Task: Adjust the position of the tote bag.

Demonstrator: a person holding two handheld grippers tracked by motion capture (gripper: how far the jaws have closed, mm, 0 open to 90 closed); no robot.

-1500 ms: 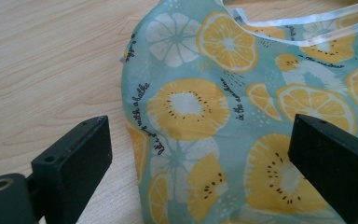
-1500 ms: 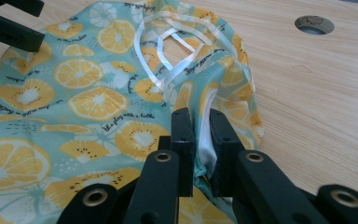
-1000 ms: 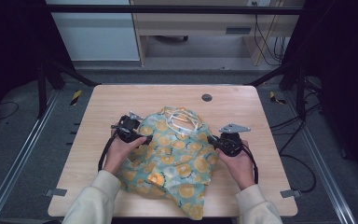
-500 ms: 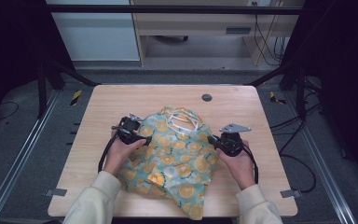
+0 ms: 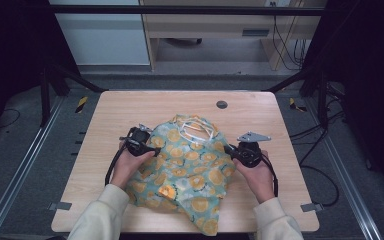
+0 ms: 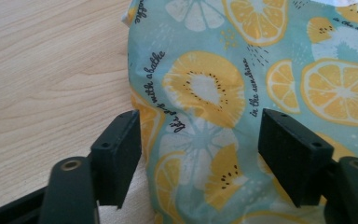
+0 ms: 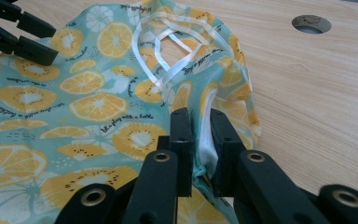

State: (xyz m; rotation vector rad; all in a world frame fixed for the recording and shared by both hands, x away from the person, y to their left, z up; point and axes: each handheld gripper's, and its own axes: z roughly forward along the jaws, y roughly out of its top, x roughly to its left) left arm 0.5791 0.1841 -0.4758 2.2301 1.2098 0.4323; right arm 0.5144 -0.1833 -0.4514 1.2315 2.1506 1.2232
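A teal cloth bag [image 5: 190, 165] printed with orange slices lies rumpled on the wooden table [image 5: 130, 107], with white ribbon straps [image 5: 195, 127] at its far end. My left gripper [image 5: 150, 146] is at the bag's left edge. In the left gripper view its jaws [image 6: 205, 158] straddle a fold of the cloth [image 6: 200, 93]; they have just been closing, but the pads stand apart from it. My right gripper [image 5: 234, 151] is at the bag's right edge. It [image 7: 203, 140] is shut on the hem, with white lining [image 7: 207, 135] pinched between the pads. The left gripper [image 7: 44, 39] also shows far off in the right gripper view.
A round cable hole [image 5: 222, 104] sits in the table beyond the bag. Bare wood lies left, right and beyond the bag. Black frame posts [image 5: 45, 95] and floor rails [image 5: 20, 175] flank the table, and a cabinet [image 5: 205, 30] stands behind it.
Both hands and the bag keep their places. The left gripper's jaws look slightly narrower at the cloth's edge.
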